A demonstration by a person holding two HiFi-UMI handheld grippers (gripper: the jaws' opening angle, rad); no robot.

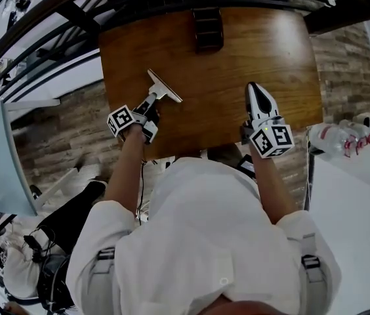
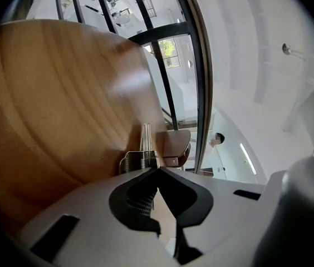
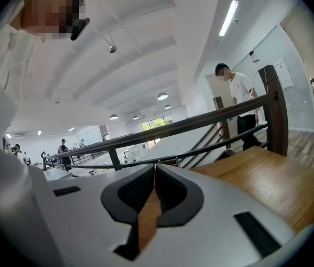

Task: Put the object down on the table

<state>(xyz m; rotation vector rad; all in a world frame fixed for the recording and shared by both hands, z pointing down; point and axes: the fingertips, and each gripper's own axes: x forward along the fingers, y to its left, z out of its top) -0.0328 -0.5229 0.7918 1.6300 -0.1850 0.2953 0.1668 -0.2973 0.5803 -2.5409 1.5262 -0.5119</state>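
Note:
A metal T-shaped tool (image 1: 164, 86) with a flat bar head and a spring at its neck is held over the left part of the brown wooden table (image 1: 218, 104). My left gripper (image 1: 152, 101) is shut on its handle. In the left gripper view the tool (image 2: 144, 149) sticks out past the closed jaws of the left gripper (image 2: 156, 170), with the tabletop (image 2: 57, 104) close beside it; I cannot tell whether it touches. My right gripper (image 1: 253, 88) hovers over the table's right part, shut, and the right gripper view shows the right gripper (image 3: 156, 166) with nothing between its jaws.
A dark chair back (image 1: 208, 28) stands at the table's far edge. Black railings (image 1: 54, 25) run behind the table. Plastic bottles (image 1: 332, 138) lie on a white surface (image 1: 362, 202) to the right. A person (image 3: 238, 93) stands beyond the railing.

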